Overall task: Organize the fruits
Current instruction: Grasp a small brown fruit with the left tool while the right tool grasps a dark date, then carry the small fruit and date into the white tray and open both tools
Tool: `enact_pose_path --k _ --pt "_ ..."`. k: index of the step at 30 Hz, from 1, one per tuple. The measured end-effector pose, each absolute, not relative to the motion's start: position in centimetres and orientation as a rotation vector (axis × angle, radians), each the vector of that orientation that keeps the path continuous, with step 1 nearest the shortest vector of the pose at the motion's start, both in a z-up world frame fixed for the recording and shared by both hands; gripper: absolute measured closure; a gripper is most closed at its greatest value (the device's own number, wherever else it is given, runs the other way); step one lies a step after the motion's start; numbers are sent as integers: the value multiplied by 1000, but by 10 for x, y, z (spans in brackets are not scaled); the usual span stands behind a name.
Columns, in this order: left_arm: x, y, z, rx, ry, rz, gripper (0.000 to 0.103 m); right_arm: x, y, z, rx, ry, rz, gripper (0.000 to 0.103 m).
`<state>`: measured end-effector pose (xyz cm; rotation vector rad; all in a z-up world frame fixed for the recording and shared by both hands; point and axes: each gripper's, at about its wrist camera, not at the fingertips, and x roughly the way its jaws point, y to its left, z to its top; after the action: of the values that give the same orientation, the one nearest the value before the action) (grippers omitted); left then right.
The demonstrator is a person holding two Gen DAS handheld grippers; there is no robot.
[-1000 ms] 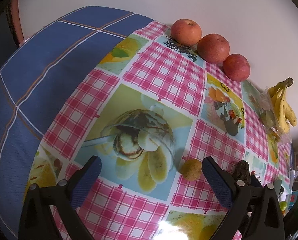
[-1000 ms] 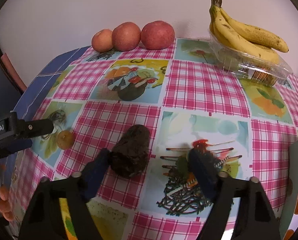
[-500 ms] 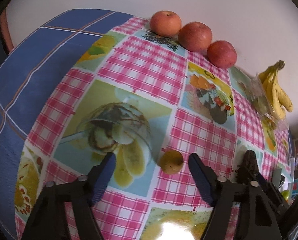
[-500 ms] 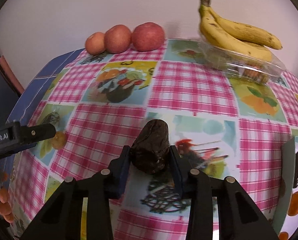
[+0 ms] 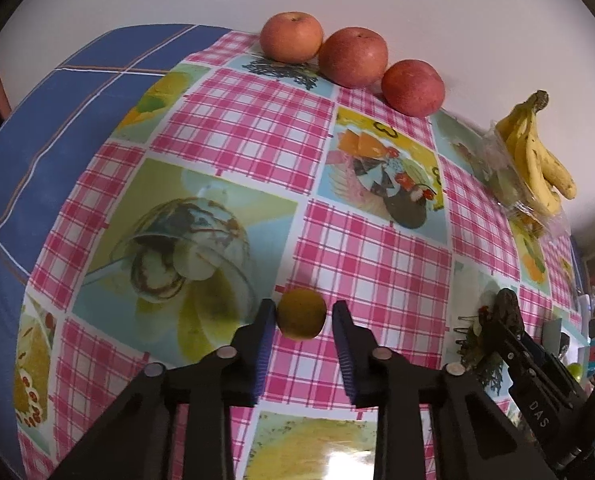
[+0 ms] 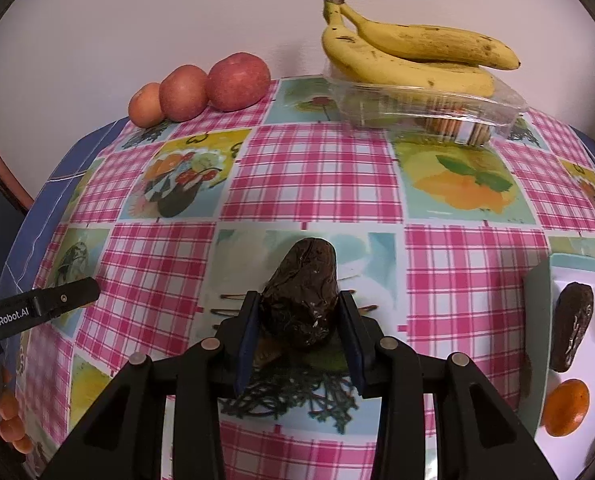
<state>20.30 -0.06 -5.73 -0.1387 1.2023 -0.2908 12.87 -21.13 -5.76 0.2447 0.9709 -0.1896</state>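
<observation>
The small yellow-brown fruit [image 5: 301, 314] is seen between the blue pads of the left tool [image 5: 302, 322], whose jaws are pressed in on it; the left pad touches, a sliver of gap may remain at the right pad. The fruit sits just off the tool tips, toward the far edge of the table [image 5: 57, 128], on the pink check of the cloth.

The dark wrinkled fruit [image 6: 303, 294] is pinched at its near end by the right tool [image 6: 300, 320], both pads touching its sides. Its long axis runs along the tool's pointing line, the free end jutting toward the table's far edge; whether it is clear of the cloth cannot be told.

The white tray [image 6: 569, 292] at the table's right edge, already holding a similar dark fruit and an orange one, is judged nearer the right tool; a sideways carry to the right is likely called for.

Further back, three apples [image 5: 353, 62] are lined along the far edge at the wall, and bananas [image 6: 409, 54] rest on a clear plastic box [image 6: 429, 110] toward the far right corner.
</observation>
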Motion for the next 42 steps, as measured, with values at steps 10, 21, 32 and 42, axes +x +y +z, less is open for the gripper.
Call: enact_pose_path --k 10,21,32,42 --pt "194 2 -44 -170 1179 -306 76 118 -220 -54 281 990 -199 63" --pt "160 -11 -13 -172 1131 -334 76 86 -226 -16 297 965 -199 63" --pt "121 -47 -3 -112 1134 -383 76 45 -237 2 351 942 -190 63" --pt "96 -92 9 -49 1110 -452 76 6 -280 19 435 881 -252 63"
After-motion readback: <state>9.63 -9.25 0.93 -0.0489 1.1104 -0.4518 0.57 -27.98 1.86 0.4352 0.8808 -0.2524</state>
